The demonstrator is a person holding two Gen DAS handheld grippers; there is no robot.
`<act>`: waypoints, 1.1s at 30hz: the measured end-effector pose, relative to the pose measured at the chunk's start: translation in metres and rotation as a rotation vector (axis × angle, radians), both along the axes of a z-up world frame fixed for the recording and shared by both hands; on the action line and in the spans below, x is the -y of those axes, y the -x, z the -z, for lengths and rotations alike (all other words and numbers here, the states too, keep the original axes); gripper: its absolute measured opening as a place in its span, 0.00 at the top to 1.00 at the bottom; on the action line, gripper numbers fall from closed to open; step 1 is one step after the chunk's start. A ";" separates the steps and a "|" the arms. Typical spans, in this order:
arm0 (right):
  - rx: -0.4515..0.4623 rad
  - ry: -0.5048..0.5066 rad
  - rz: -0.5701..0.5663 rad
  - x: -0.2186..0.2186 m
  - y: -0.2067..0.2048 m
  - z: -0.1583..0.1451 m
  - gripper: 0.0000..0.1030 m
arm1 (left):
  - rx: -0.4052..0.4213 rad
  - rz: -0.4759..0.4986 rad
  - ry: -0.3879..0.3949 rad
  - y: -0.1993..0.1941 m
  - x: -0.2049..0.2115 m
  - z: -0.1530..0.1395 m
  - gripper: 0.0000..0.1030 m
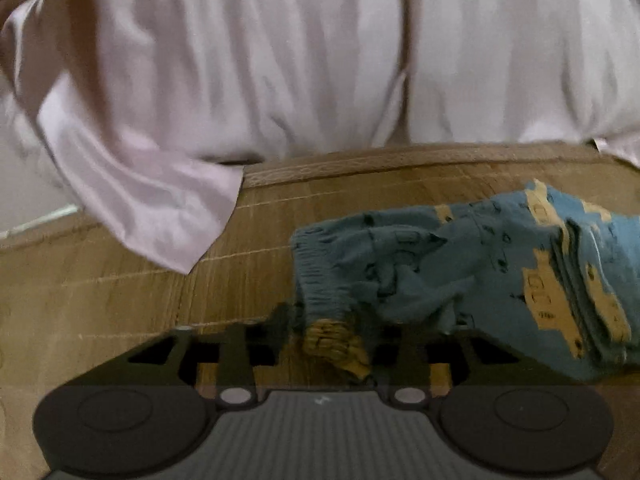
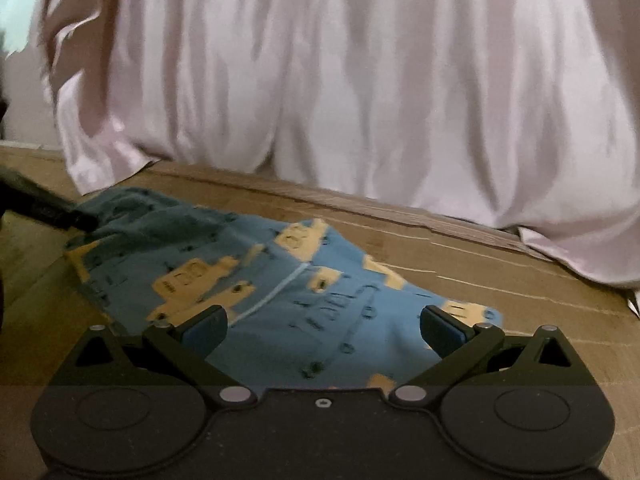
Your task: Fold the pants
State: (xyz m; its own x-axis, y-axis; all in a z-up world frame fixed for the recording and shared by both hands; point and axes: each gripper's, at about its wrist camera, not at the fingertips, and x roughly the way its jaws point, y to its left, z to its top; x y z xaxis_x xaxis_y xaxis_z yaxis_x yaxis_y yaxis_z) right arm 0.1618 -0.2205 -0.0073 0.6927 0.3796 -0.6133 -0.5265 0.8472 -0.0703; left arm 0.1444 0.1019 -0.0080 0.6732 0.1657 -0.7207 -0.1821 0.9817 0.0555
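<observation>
Through my left wrist camera I am looking across a tan woven mat [image 1: 120, 300] with pale stitched lines and a patterned border strip at its far edge. Behind it a pale pink satin sheet [image 1: 248, 60] is hanging in folds and filling the background; one corner is draping down onto the mat. The blue pants [image 1: 460, 264] with yellow patches are lying bunched on the mat, right of centre. My left gripper [image 1: 332, 340] is closing on their ribbed waistband, the fingers drawn together with cloth pinched between them, though blur is hiding the tips, so I am judging the grip as likely rather than certain.

Through my right wrist camera the pants [image 2: 280, 292] are spreading flatter, showing a pale seam line and printed marks that the other view is not showing. My right gripper [image 2: 322, 322] is hovering with its fingers [image 2: 204, 326] spread wide, the blue pads framing the cloth. At far left the other gripper's dark finger [image 2: 52, 208] is meeting the fabric's far end.
</observation>
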 end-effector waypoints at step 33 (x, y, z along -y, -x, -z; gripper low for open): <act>-0.105 0.075 -0.096 -0.058 -0.021 0.022 0.01 | 0.112 -0.292 0.576 0.018 -0.067 0.005 0.84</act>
State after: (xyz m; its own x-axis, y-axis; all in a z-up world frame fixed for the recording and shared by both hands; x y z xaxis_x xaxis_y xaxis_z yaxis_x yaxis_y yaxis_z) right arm 0.1830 -0.1627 -0.0293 0.5860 0.3912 -0.7096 -0.6128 0.7870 -0.0722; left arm 0.1262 0.1692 -0.0127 0.7349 -0.0389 -0.6771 -0.4200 0.7578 -0.4994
